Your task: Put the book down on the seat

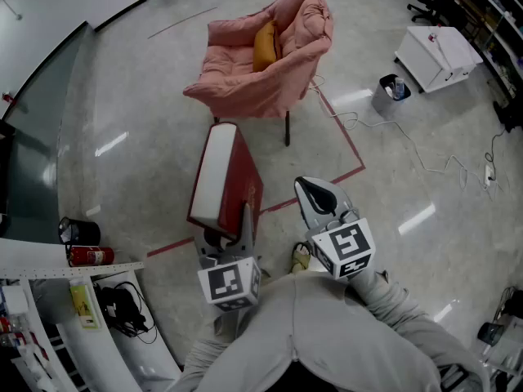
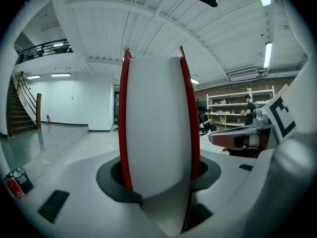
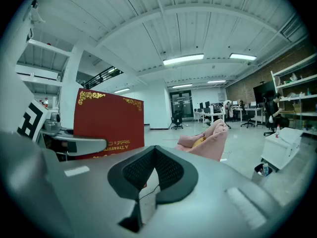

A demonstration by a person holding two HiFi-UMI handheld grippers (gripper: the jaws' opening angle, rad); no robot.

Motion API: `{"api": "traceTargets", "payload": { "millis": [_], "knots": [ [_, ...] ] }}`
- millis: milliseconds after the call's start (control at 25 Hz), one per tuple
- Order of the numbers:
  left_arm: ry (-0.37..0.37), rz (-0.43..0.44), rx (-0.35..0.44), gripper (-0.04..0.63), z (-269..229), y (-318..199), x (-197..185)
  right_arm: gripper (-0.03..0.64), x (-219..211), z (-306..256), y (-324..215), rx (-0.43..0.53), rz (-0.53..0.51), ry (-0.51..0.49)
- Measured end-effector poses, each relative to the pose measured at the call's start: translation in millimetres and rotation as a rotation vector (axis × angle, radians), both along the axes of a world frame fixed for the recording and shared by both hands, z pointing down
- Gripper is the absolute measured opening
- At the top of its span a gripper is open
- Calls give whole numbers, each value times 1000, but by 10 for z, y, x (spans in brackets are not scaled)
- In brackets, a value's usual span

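Holds the book (image 1: 222,178) upright in the left claw (image 1: 226,235), just left of the right claw (image 1: 315,193). Well ahead of both claws, the chair (image 1: 245,88), a cushion (image 1: 264,46) on its seat. Farther right, on the floor, a bin (image 1: 391,95) beside a box (image 1: 437,55).

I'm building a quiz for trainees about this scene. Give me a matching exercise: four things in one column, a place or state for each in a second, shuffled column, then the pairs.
1. book
2. orange cushion
3. fire extinguisher
4. right claw

A. lying on the floor
B. empty, jaws together
C. clamped in the left claw
D. on the pink armchair

Pairs: 1-C, 2-D, 3-A, 4-B
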State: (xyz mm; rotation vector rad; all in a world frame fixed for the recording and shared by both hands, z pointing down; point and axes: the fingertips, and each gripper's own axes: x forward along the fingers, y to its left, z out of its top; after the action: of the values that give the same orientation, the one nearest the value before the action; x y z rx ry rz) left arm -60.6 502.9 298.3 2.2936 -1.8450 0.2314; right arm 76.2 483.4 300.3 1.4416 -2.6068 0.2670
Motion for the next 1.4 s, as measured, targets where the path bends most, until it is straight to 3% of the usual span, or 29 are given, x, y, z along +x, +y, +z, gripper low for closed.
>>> {"api": "traceTargets", "payload": {
  "millis": [320, 840, 1400],
  "knots": [
    [19, -11, -25, 242, 144, 48, -83, -2, -85, 73, 135, -7, -34, 23],
    [35, -96, -4, 242, 103, -225, 22, 0, 214, 146, -76, -21, -66, 8],
    [31, -116, -20, 242, 149, -617, 124, 0, 378, 157, -419, -29, -78, 7]
  ]
}}
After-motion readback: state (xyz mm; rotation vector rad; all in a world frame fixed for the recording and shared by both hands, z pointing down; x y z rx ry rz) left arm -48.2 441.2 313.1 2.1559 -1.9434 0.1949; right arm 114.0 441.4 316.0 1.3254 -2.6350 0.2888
